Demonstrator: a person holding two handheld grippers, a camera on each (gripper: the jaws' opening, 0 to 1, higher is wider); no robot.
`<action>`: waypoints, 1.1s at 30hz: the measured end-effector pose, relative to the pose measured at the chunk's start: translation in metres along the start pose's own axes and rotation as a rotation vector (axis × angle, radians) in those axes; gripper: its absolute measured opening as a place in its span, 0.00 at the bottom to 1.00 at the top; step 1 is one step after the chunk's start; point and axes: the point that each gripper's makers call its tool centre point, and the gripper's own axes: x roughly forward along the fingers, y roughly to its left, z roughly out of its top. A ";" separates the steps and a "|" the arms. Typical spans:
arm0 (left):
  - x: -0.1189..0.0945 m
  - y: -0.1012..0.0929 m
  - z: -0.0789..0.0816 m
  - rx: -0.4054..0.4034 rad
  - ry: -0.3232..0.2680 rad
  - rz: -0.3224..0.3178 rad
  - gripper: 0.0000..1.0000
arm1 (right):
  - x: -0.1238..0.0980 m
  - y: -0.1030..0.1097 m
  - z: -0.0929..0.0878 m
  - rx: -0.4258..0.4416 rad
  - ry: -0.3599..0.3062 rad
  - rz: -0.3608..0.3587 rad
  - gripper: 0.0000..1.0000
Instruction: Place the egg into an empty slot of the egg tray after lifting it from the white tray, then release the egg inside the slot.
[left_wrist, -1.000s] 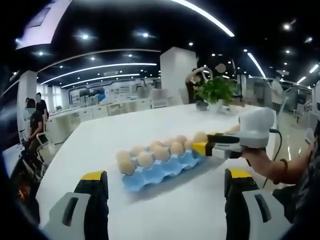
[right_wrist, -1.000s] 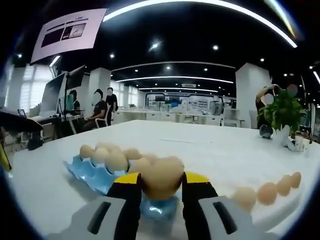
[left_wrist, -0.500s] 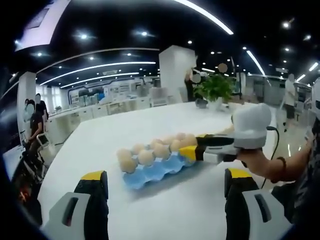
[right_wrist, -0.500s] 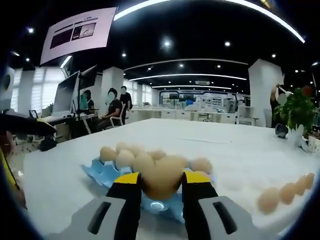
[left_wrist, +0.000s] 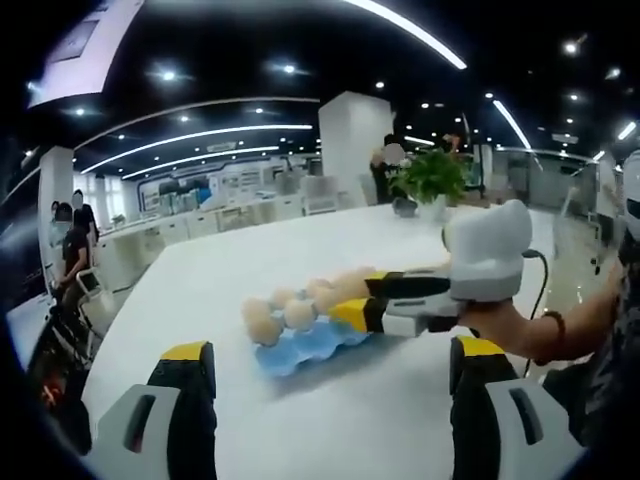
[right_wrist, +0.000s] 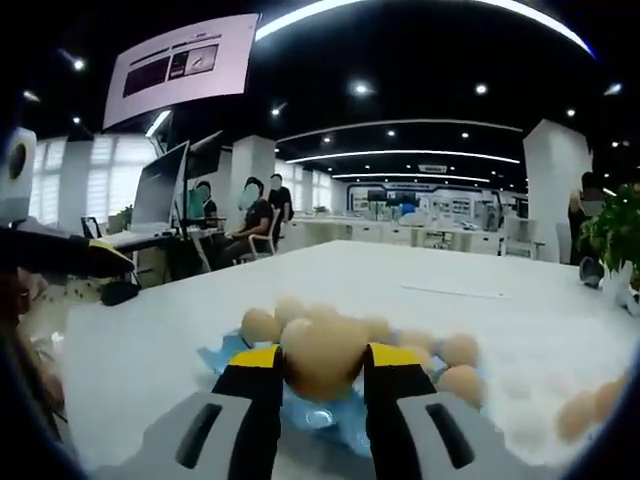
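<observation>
In the right gripper view my right gripper (right_wrist: 322, 362) is shut on a tan egg (right_wrist: 322, 348) and hangs just above the blue egg tray (right_wrist: 345, 425), which holds several eggs. In the left gripper view the same blue egg tray (left_wrist: 300, 348) lies on the white table, and the right gripper (left_wrist: 352, 303) reaches in from the right over its right half with a person's hand behind it. My left gripper (left_wrist: 325, 365) stands open near the table's front, short of the tray, with nothing between its fingers.
The white table (left_wrist: 220, 270) stretches far back to a potted plant (left_wrist: 430, 180). More eggs (right_wrist: 590, 405) lie at the right edge of the right gripper view. Seated people (right_wrist: 250, 220) and a monitor are beyond the table's left side. The other gripper's tip (right_wrist: 70, 258) enters from the left.
My right gripper has carried the egg leftward along the tray, over its middle slots. The loose eggs have slid toward the right edge of its view. The left gripper has stayed put and open.
</observation>
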 end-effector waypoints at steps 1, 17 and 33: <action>0.000 0.000 0.000 0.001 0.001 0.001 0.99 | 0.001 0.002 0.000 -0.001 0.002 0.007 0.32; -0.008 0.010 -0.007 0.000 0.029 0.035 0.99 | 0.024 0.053 0.003 -0.038 0.013 0.158 0.32; -0.016 0.021 -0.014 -0.011 0.044 0.068 0.99 | 0.043 0.078 -0.005 -0.091 0.025 0.218 0.32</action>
